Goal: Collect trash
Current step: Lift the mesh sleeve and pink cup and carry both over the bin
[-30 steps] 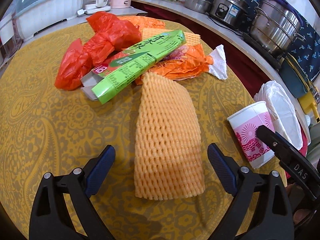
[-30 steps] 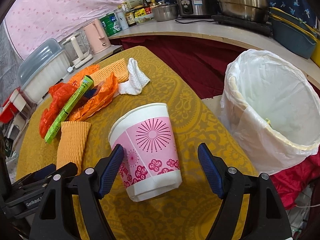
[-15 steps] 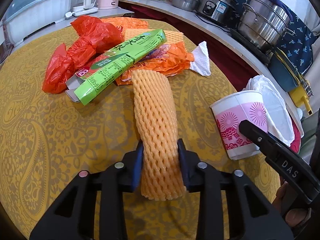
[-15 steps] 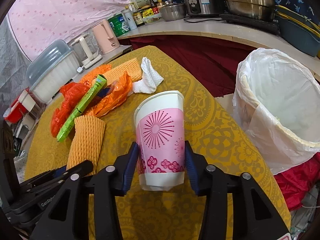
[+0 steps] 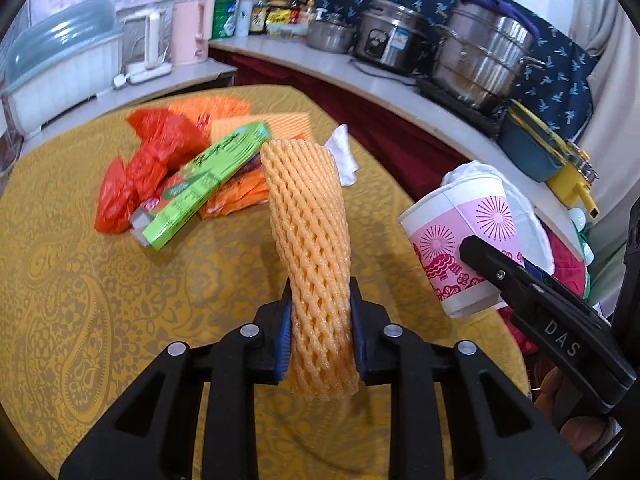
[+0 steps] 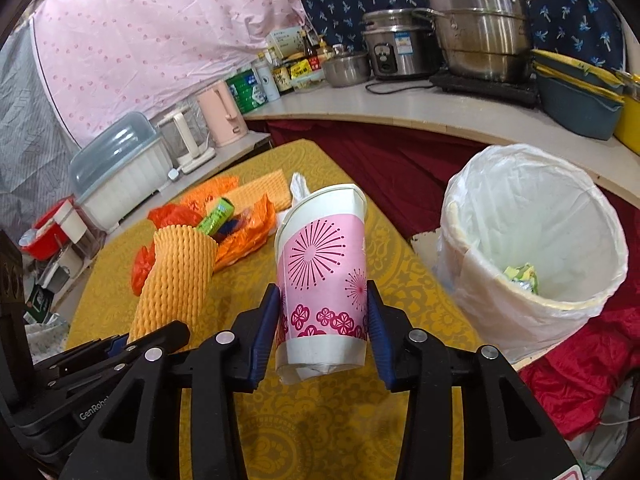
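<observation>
My left gripper (image 5: 320, 334) is shut on an orange foam fruit net (image 5: 310, 240) and holds it up off the table; the net also shows in the right wrist view (image 6: 174, 276). My right gripper (image 6: 324, 332) is shut on a pink and white paper cup (image 6: 324, 276), lifted and upright; the cup also shows at the right of the left wrist view (image 5: 460, 240). More trash lies on the yellow table (image 5: 80, 280): a green box (image 5: 204, 184), red plastic bags (image 5: 148, 160), orange wrappers (image 5: 236, 196) and a white tissue (image 5: 344, 156).
A bin lined with a white bag (image 6: 532, 248) stands off the table's right edge and holds a crumpled green scrap (image 6: 520, 276). A counter behind carries steel pots (image 6: 476, 20), a rice cooker (image 6: 396, 44), a pink kettle (image 6: 224, 116) and bottles. A lidded white container (image 6: 120, 168) stands at left.
Both grippers closed from open a second ago. In the last half second each has lifted its item off the table: the net and the cup now hang above the cloth.
</observation>
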Demonstrator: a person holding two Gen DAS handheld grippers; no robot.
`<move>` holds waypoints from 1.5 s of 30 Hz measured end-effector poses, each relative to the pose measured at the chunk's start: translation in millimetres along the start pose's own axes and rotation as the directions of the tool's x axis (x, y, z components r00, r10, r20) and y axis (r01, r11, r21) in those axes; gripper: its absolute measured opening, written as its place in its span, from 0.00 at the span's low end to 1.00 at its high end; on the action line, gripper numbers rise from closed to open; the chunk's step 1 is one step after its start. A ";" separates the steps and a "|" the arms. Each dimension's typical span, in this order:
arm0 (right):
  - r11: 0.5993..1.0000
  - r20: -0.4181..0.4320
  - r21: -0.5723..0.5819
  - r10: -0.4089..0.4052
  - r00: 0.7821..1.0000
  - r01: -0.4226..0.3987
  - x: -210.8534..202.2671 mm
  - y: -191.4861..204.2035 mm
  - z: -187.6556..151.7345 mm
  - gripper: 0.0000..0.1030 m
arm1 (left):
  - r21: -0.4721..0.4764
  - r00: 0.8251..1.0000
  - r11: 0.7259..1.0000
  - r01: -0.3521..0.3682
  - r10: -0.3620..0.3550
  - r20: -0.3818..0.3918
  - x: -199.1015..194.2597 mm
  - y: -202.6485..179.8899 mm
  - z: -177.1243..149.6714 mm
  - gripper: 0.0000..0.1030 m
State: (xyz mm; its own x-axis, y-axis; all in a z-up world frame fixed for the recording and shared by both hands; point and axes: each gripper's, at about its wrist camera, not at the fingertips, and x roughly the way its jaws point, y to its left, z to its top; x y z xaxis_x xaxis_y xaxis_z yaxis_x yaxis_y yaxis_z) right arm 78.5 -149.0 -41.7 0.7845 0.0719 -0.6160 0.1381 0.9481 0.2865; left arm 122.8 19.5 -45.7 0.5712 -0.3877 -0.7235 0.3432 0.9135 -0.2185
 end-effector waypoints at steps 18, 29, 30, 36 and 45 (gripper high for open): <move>0.997 0.207 0.054 -0.060 0.976 0.050 -95.5 -60.5 39.3 0.39 | 0.164 0.992 0.986 0.039 -0.057 0.108 -40.7 -97.1 24.5 0.23; 0.991 0.274 0.089 -0.120 0.954 0.099 -129.3 -105.0 48.0 0.39 | 0.272 0.986 0.960 0.072 -0.109 0.124 -39.4 -160.9 32.2 0.23; 0.990 0.276 0.095 -0.126 0.953 0.104 -130.6 -109.4 48.1 0.39 | 0.280 0.986 0.957 0.075 -0.113 0.122 -37.8 -165.5 32.5 0.23; 0.981 0.280 0.130 -0.178 0.943 0.147 -135.9 -142.6 47.8 0.39 | 0.334 0.984 0.937 0.099 -0.143 0.107 -24.3 -198.9 33.3 0.23; 0.967 0.256 0.157 -0.236 0.937 0.201 -126.0 -183.5 47.2 0.39 | 0.390 0.986 0.913 0.123 -0.157 0.058 13.0 -238.7 34.4 0.23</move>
State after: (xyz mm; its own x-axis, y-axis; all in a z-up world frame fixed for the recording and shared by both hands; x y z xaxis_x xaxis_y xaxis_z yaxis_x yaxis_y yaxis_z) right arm -17.2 -346.7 17.9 0.8577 -0.2360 -0.4569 0.3858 0.8827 0.2682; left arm 74.0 -207.9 19.6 0.5520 -0.5330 -0.6412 0.6741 0.7379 -0.0331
